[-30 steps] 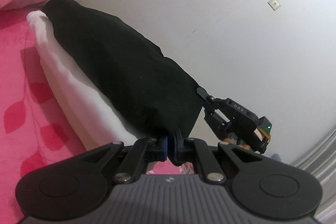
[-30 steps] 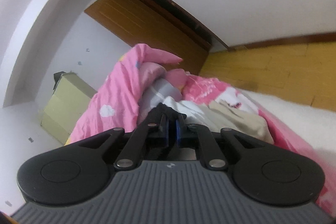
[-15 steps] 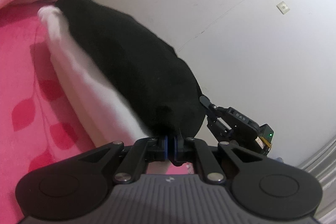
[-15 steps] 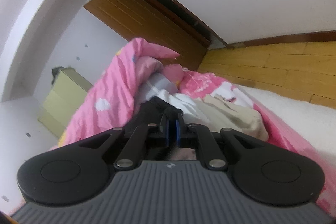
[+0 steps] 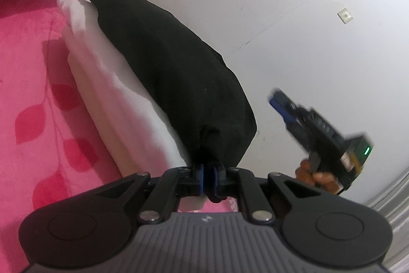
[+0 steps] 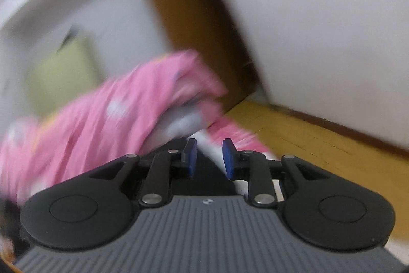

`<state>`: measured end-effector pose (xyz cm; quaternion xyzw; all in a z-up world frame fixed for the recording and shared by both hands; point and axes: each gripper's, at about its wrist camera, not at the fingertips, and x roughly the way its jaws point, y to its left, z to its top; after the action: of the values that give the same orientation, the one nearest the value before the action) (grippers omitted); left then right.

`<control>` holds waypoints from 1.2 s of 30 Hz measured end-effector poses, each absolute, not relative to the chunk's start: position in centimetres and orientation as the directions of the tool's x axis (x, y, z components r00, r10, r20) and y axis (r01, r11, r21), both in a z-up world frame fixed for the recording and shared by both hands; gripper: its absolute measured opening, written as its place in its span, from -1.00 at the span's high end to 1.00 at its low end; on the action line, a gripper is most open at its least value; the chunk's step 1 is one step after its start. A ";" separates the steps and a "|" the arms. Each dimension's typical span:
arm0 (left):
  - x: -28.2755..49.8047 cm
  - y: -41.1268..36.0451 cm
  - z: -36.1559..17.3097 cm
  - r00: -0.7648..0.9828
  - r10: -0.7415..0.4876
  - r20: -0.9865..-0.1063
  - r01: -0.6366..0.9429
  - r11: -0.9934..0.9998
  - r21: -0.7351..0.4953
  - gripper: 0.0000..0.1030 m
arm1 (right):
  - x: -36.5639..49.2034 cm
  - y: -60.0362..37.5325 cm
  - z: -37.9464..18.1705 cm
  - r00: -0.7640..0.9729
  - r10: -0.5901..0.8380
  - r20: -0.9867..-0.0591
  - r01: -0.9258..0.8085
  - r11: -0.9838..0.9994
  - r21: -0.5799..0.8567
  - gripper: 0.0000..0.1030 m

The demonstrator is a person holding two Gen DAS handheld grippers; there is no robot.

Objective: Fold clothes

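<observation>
Black cloth (image 5: 173, 73), soft and limp, lies on white folds (image 5: 115, 94) left of centre, our left gripper (image 5: 208, 174) pinching its near hem, best held there, while our right gripper (image 6: 209, 157), lower right, has just parted, empty.

Left gripper (image 5: 209, 179) is pinched nearly closed; right gripper (image 6: 209, 157) jaws have just been opening.

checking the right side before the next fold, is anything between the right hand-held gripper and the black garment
Nothing visible does. The right hand-held gripper has just opened with nothing between its pads, and only bare wall shows between it and the black garment, which the left hand-held gripper pinches.
</observation>
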<state>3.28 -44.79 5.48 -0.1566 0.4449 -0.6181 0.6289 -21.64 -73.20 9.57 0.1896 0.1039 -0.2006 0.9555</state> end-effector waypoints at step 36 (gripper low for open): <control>3.4 -44.2 2.9 -0.137 -0.969 -0.206 0.616 0.079 -0.784 0.80 | 11.0 -61.8 9.1 0.626 -0.276 -0.729 0.026 0.942 -0.334 0.32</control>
<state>3.39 -44.18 2.88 -0.2222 0.3972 -0.6411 0.6180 10.96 -61.80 9.10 -0.1473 0.4239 -0.0849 0.8896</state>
